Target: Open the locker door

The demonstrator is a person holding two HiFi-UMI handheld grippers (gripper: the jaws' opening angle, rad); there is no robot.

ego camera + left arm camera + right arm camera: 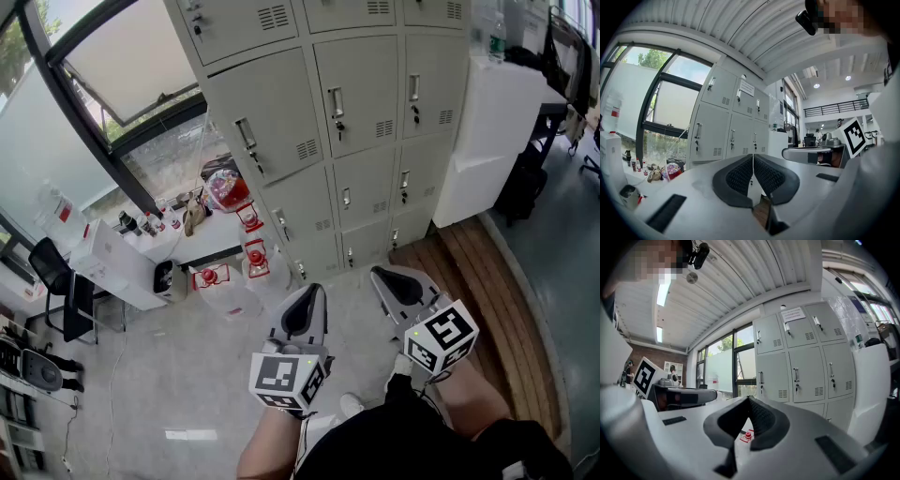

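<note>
By the window [122, 56] on the left, a low white surface [202, 246] carries bottles and small clutter, with red-and-white items [253, 255] on the floor beside it. The left gripper [302, 314] is held level, its jaws pressed together on nothing. Just beside it, the right gripper [398, 284] is also level, its jaws closed and empty. Both point toward the bank of grey lockers [356, 122] and are well apart from it. Each locker door in view looks shut. A white cabinet [492, 131] stands at the lockers' right.

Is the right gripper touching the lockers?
Apart. The head view shows the right gripper short of the lockers, with floor between them.
</note>
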